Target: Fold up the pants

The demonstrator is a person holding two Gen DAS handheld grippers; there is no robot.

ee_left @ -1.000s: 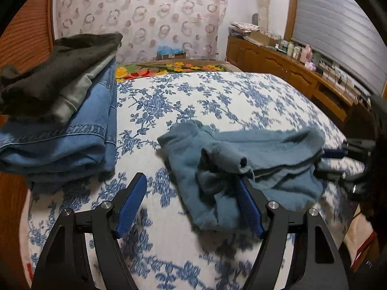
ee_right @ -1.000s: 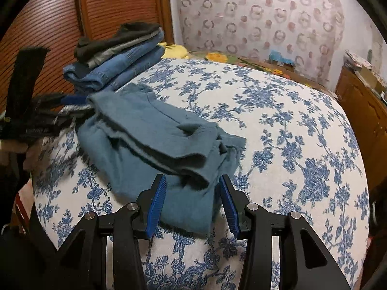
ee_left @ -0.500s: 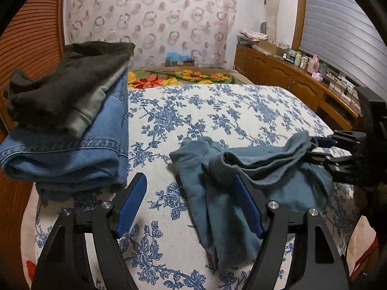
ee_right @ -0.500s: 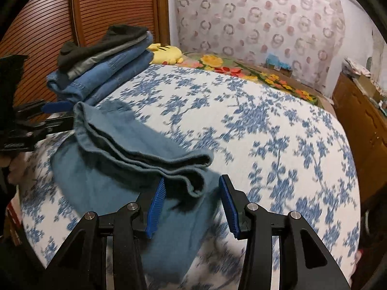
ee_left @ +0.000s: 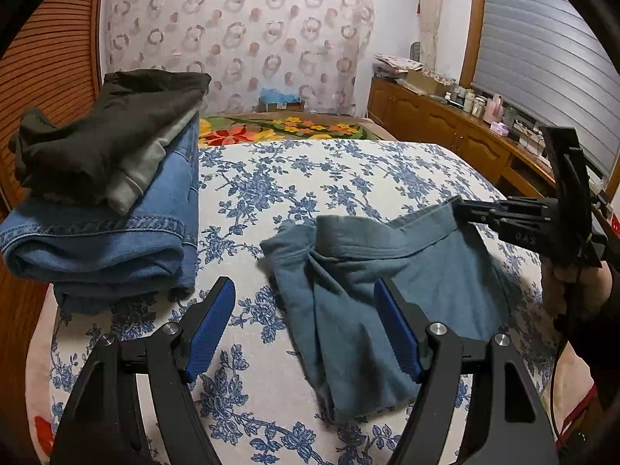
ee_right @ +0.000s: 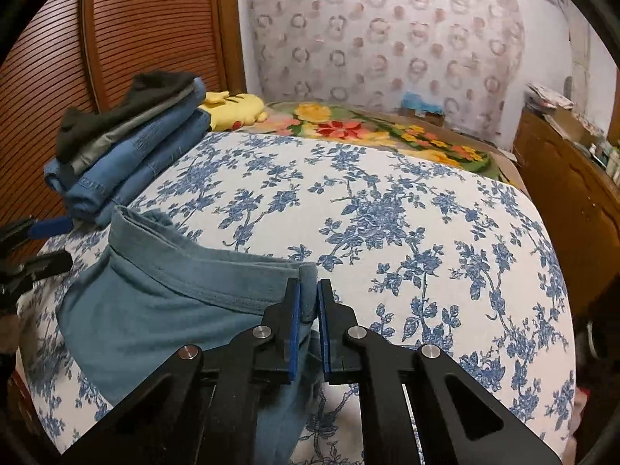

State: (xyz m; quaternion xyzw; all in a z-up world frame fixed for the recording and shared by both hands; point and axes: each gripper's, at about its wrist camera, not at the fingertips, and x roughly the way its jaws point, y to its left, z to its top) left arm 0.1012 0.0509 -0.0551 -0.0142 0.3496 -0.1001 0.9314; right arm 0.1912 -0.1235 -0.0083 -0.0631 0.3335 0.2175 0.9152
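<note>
Teal pants point(ee_left: 372, 271) lie crumpled on the blue-flowered bed cover point(ee_left: 294, 186). My right gripper point(ee_right: 308, 290) is shut on the waistband of the teal pants point(ee_right: 174, 294) and holds that edge lifted off the bed. In the left wrist view the right gripper point(ee_left: 465, 207) shows at the right, pinching the raised waistband. My left gripper point(ee_left: 304, 302) is open and empty, low over the bed, with its right finger over the near part of the pants. It also shows at the left edge of the right wrist view point(ee_right: 46, 240).
A stack of folded clothes, blue jeans point(ee_left: 116, 232) under grey and dark garments point(ee_left: 104, 143), sits at the bed's left side by a wooden slatted wall point(ee_right: 116, 31). A wooden dresser point(ee_left: 457, 135) with small items runs along the right. A yellow plush point(ee_right: 236, 106) lies beyond the stack.
My right gripper has closed on the pants' waistband and lifted it up and to the right, stretching the fabric. My left gripper stayed open and drew back slightly.
</note>
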